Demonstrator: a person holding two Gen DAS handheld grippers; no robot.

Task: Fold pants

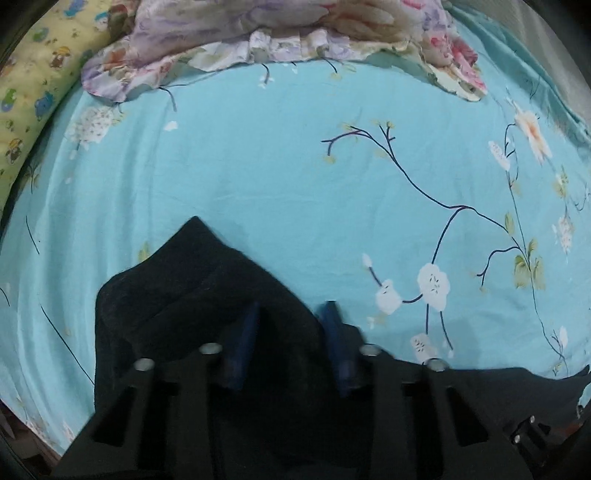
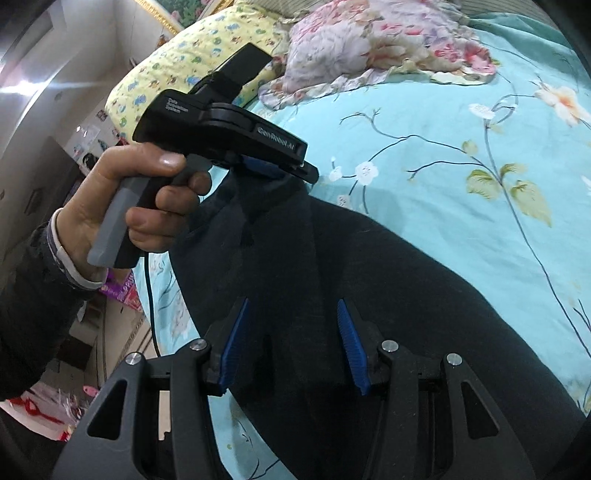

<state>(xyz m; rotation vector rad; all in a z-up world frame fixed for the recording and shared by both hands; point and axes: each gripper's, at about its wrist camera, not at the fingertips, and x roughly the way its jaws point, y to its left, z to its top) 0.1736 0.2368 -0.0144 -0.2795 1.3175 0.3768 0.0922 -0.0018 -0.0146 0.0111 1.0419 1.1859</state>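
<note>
Pants: the dark pants (image 2: 369, 280) lie on the blue flowered bedsheet (image 1: 258, 155), spread across its near part, with one end lifted off the sheet.
Left gripper: the left gripper (image 1: 291, 332) has a fold of the pants between its blue fingers (image 1: 245, 332); in the right wrist view it (image 2: 273, 168) is clamped on that raised end, holding it above the sheet.
Left hand: the hand (image 2: 122, 206) grasps the grey and black handle, at the sheet's left edge.
Right gripper: the right gripper (image 2: 291, 343) hovers over the middle of the pants with its blue pads (image 2: 349, 339) spread apart, nothing between them.
Quilt: a flowered quilt (image 1: 280, 33) lies bunched at the far end of the sheet.
Pillow: a yellow patterned pillow (image 1: 33, 85) sits beside the quilt, at the sheet's far left.
</note>
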